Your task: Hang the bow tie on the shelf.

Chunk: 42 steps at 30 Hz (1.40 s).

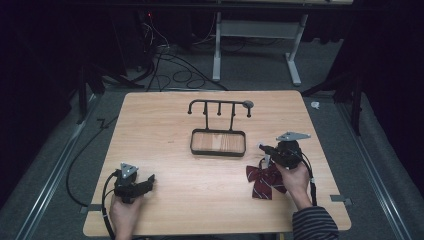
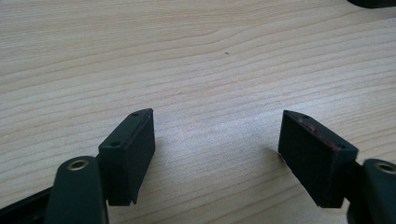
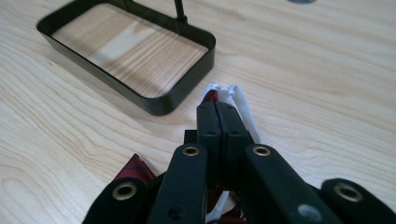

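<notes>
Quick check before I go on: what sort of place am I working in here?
Probably a lab or recording booth, not a home: a bare wooden table walled in by dark curtains, loose cables across grey carpet, and a second desk's metal frame behind.

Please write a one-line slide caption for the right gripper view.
Right hand-held gripper shut on the bow tie's white strap beside the black tray stand.

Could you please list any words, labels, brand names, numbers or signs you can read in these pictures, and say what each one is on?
There are none to read.
The wooden table bears only grain.
The black hook stand, the striped red bow tie and both grippers, left and right, carry no lettering that I can see.
A small grey disc on the stand's right end is too small to tell whether it has any marking.
</notes>
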Available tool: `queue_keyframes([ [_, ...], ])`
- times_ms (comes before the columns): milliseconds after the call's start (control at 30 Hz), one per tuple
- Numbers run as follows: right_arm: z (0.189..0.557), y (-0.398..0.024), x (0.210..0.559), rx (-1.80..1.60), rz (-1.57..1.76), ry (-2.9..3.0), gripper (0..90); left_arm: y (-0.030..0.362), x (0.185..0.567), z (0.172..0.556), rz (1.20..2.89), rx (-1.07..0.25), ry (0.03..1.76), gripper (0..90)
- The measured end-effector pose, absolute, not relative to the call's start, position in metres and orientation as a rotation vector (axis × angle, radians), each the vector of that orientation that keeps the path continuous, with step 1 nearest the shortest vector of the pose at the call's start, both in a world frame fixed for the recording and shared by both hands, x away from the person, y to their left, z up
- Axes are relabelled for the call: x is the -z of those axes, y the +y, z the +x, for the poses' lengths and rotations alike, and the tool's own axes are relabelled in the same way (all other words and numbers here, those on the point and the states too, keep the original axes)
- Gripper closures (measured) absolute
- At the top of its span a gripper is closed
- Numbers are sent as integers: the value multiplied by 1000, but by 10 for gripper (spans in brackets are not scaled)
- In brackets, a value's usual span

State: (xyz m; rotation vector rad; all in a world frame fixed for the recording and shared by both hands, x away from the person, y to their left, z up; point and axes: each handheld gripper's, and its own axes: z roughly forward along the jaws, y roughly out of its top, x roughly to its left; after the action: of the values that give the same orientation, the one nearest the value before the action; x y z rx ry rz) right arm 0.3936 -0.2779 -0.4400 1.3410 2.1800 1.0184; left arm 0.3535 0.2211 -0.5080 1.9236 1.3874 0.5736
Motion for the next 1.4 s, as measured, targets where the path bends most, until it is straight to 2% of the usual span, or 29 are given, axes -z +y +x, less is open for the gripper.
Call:
queue_keyframes([
  [767,369,-263,385,-1091,1124,2163,900,221,508,354,1916,-573,1389,276],
  [1400,363,-253,367,-1133,1038,2153,900,221,508,353,1926,-573,1387,277],
])
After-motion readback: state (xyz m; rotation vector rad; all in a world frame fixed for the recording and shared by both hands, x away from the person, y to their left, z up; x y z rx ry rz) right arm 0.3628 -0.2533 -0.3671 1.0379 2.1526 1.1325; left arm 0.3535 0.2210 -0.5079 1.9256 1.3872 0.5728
